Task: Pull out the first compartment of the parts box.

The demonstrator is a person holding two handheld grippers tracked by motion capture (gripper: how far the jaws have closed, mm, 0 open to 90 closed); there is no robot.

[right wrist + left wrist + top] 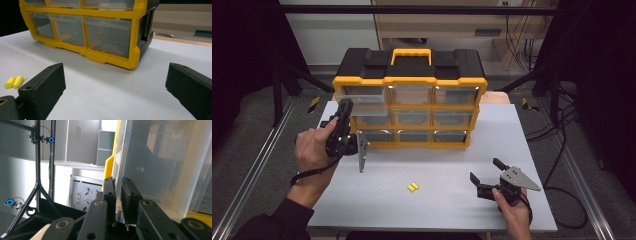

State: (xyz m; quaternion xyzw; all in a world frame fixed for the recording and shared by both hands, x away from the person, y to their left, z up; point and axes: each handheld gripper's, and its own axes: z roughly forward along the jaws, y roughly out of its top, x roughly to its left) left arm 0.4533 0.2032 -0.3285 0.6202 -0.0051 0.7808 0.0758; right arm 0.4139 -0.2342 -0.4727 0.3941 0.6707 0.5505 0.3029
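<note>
A yellow and black organiser [409,80] with clear drawers stands at the back of the white table. Its top left drawer [362,100] is slid out toward me. My left gripper [345,107] is shut on that drawer's clear front edge [120,157], which runs between the two black fingers [109,192]. Two small yellow foam plugs [413,187] lie side by side on the table in front of the organiser. My right gripper [485,170] rests at the front right, its jaws wide open and empty, facing the organiser's lower right corner [132,62]. The plugs [13,82] lie to its left.
The white table [532,135] ends in a wooden strip behind the organiser. Metal rails run along both sides of the table. A tripod [37,190] and a shelf stand beyond the table's left side.
</note>
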